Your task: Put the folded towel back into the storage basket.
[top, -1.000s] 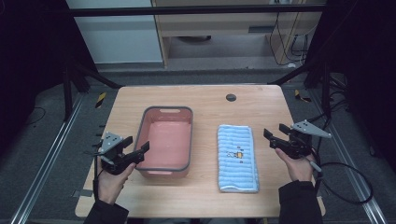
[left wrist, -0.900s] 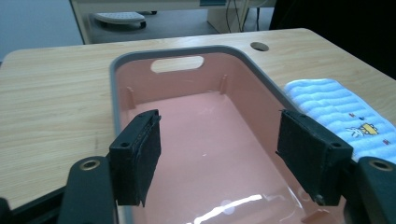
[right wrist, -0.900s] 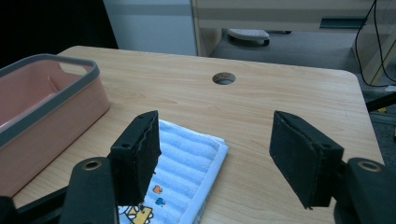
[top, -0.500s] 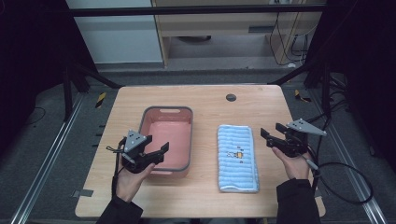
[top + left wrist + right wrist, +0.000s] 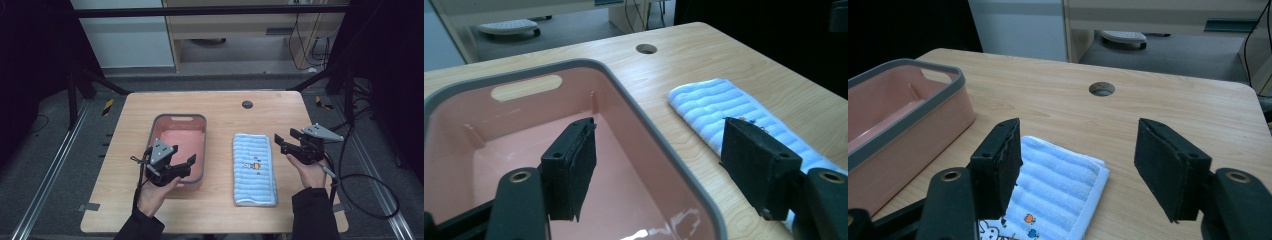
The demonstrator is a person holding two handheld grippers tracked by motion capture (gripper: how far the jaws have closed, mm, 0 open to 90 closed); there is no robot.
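The pink bin [image 5: 634,165] looks like smooth plastic, its floor glossy with a bright glint, its grey rim matt; the blue towel [image 5: 254,167] is soft ribbed cloth with a stitched hem; the table [image 5: 225,107] shows pale wood grain, smooth and matt; the gripper pads [image 5: 998,167] look black, rough and dull.

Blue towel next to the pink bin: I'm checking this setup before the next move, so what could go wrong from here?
The left gripper, open, straddles the pink bin rim; closing might nudge or tip it. The right gripper is open at the folded blue towel edge; a pinch there could lift one layer and unfold it.
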